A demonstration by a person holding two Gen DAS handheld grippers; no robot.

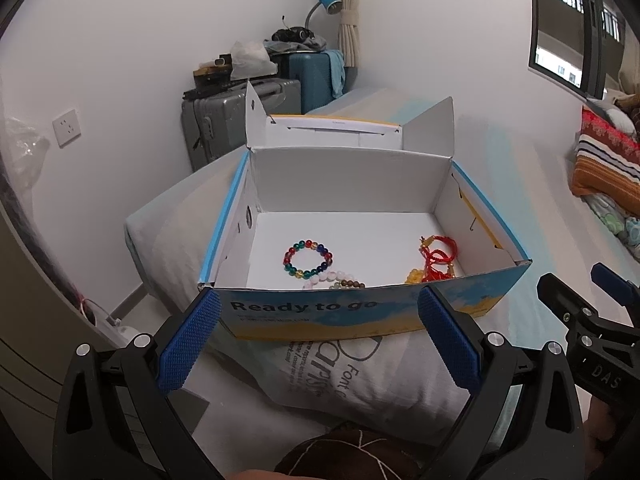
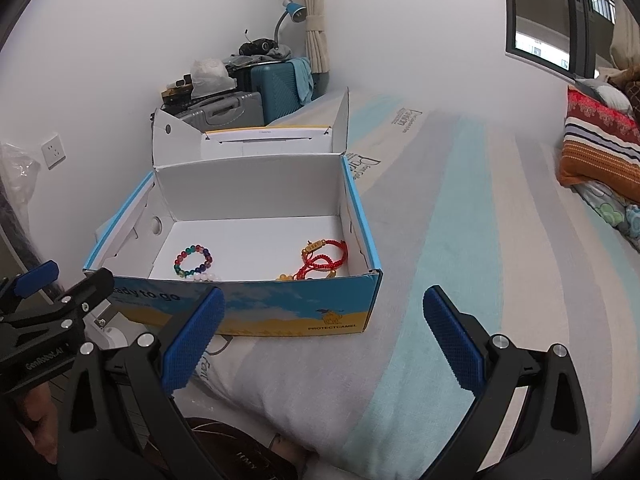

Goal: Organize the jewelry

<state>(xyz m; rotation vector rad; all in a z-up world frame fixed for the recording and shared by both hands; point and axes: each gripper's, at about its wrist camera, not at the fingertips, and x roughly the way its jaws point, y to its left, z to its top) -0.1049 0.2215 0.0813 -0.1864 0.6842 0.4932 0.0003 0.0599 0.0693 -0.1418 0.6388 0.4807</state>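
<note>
Far left there's a wall socket [image 1: 66, 127], then a grey suitcase [image 1: 224, 120] and a teal suitcase [image 1: 310, 76] stacked with clutter under a blue desk lamp [image 1: 330, 2]. My left gripper [image 1: 318, 344] has its jaws spread wide with nothing between them, hovering just short of the box [image 1: 348, 312], which sits open on the bed [image 2: 460, 240] with its lid flipped back. The front panel reads "Ready to go" in dark letters over a blue-and-yellow print, and from the right wrist view I can also read "PROTECTCAMEL" near its right corner. Inside, left to right: a multicolored bead bracelet [image 1: 308, 260] lying flat on the white floor, a pale pink bead bracelet [image 1: 328, 278] touching it near the front wall, then amber beads [image 1: 414, 276] and a tangle of red cord bracelets [image 1: 438, 258] with gold bits by the right wall. The sheet under the box has printing, I can only make out "Font". My right gripper [image 2: 324, 340] is also released, jaws wide apart and holding nothing, aimed past the box's right corner. The left gripper's body says "GenRobot.AI". Far right, a striped pillow [image 2: 600, 152].
</note>
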